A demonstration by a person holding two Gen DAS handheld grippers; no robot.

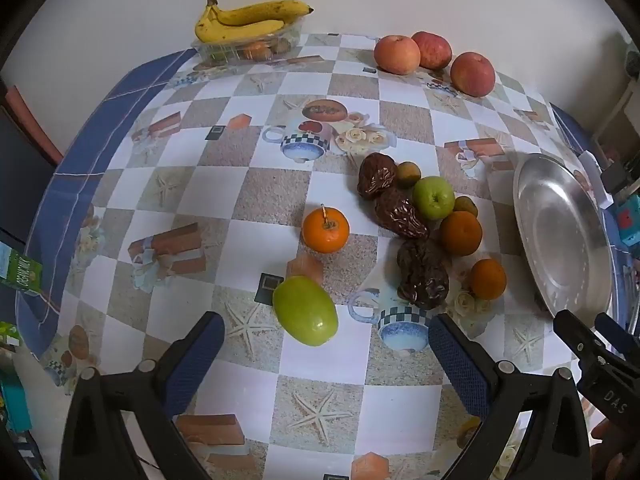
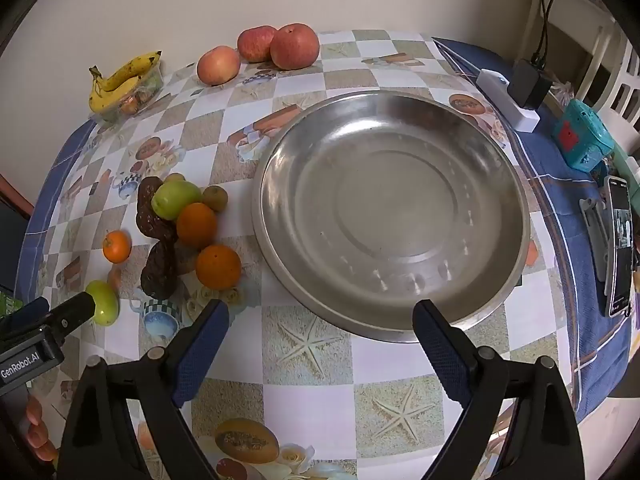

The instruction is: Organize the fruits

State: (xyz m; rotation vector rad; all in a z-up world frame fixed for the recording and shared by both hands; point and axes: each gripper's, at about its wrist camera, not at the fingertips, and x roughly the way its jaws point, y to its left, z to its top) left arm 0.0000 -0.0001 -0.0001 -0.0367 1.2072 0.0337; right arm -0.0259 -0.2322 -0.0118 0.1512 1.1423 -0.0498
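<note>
Left gripper [image 1: 326,334] spread wide, holding nothing, a green fruit [image 1: 305,310] just ahead at twelve o'clock. Right gripper [image 2: 320,318] likewise released before the steel plate [image 2: 508,280]. Bananas' tray [image 1: 208,50] contents hard to make out.

Shiny metal plate [image 2: 500,184], glossy tablecloth [image 2: 312,364]

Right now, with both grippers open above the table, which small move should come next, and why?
Probably ease the left hand-held gripper forward and down around the green oval fruit. It lies alone, nearest that gripper and just ahead of its open jaws, while the other small fruits crowd together. The steel plate holds nothing yet, so this seems the easiest first pick.
</note>
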